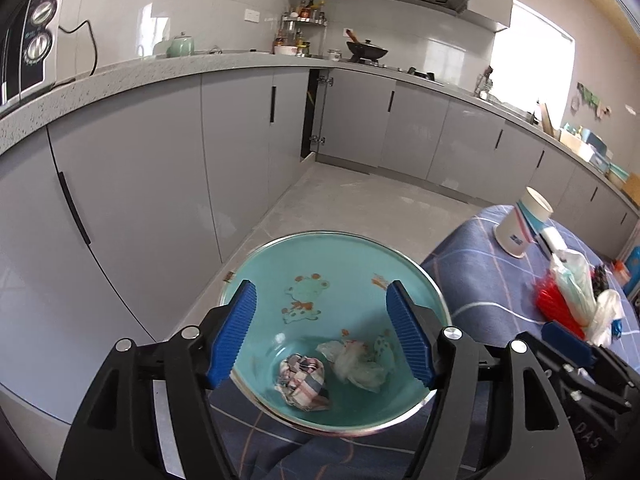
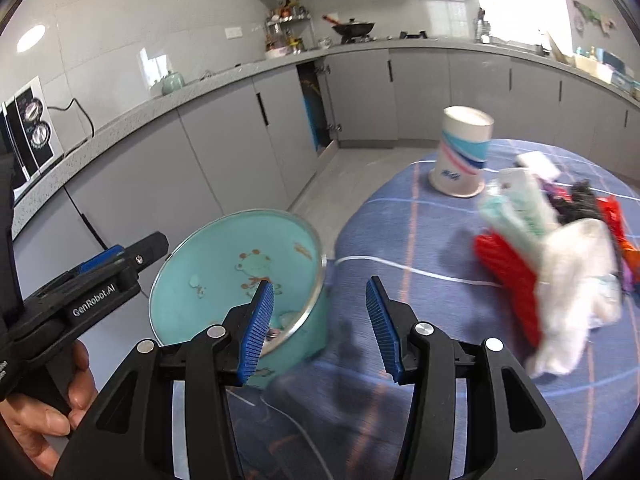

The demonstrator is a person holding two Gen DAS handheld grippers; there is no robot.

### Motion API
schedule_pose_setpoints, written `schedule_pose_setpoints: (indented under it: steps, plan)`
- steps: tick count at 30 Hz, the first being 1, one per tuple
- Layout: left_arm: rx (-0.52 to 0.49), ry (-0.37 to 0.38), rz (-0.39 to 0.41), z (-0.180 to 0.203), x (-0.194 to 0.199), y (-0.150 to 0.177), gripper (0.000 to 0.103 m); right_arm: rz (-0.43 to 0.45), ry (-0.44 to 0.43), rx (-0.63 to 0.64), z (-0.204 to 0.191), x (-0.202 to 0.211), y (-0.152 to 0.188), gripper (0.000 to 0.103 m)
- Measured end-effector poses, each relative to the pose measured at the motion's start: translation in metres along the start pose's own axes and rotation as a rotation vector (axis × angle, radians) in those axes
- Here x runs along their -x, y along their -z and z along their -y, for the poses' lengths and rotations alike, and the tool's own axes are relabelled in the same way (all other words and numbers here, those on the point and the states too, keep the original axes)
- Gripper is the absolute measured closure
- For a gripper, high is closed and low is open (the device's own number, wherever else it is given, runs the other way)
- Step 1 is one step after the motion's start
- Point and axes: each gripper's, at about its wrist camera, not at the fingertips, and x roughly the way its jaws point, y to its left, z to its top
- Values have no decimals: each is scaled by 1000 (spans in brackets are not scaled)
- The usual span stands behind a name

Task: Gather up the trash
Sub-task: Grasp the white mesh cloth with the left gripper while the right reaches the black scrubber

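Teal bin stands at the table's near-left edge; only the left wrist view shows two crumpled scraps inside. Left gripper spread above it, empty. Right gripper spread, empty. Trash pile right, paper cup far.

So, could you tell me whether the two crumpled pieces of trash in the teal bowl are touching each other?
Apart. The left wrist view shows a strip of teal bowl floor between the checkered wad and the white crumpled wrapper.

"GenRobot.AI" in white on the left gripper body; "DAS" on the right gripper.
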Motion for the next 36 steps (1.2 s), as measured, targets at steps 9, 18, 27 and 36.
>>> schedule_pose_setpoints:
  steps: [9,18,27,36]
  plan:
    - [-43,-9,6,38,18,13,13,42,44,-62,40,36,8,50]
    - [-85,26,-8,72,25,29,6,87,124,-139,84,66,20,39]
    - [-141,122,-45,110,25,46,6,104,220,-232,134,91,32,39]
    - [-217,217,-59,160,24,54,6,105,262,-270,161,102,41,40]
